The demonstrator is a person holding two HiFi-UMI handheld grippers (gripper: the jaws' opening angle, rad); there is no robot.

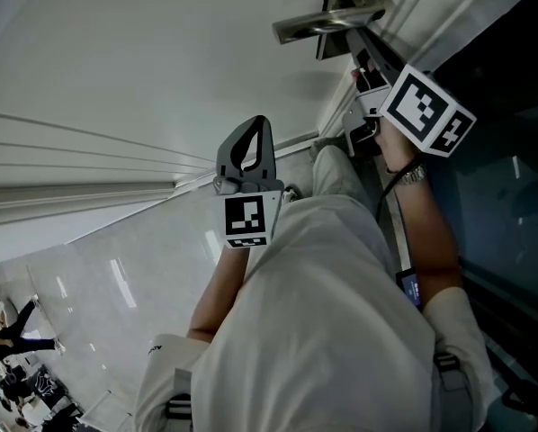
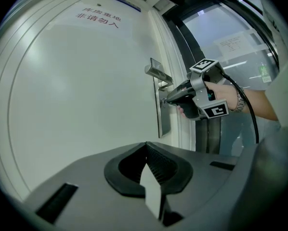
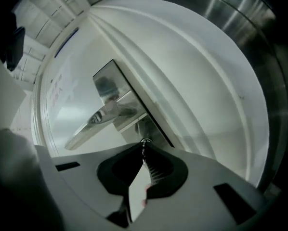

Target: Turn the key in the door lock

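The key [image 3: 145, 141] sits in the keyhole of the steel lock plate [image 3: 110, 88], just below the lever handle [image 3: 98, 119]. My right gripper [image 3: 143, 147] is shut on the key's head and is rolled over, so the door looks tilted in the right gripper view. In the left gripper view, the right gripper [image 2: 170, 100] presses its tips against the lock plate [image 2: 164, 121] under the handle [image 2: 158, 74]. My left gripper [image 2: 146, 144] is shut with nothing in it, well back from the white door [image 2: 86, 95]. In the head view it [image 1: 247, 142] hangs left of the right gripper [image 1: 355, 43].
A dark glass panel [image 2: 230, 47] in a dark frame stands right of the door. Red characters [image 2: 98, 17] are printed high on the door. The person's arm and light shirt [image 1: 332, 313] fill the lower head view. A glossy tiled floor [image 1: 116, 277] lies below, with people far off.
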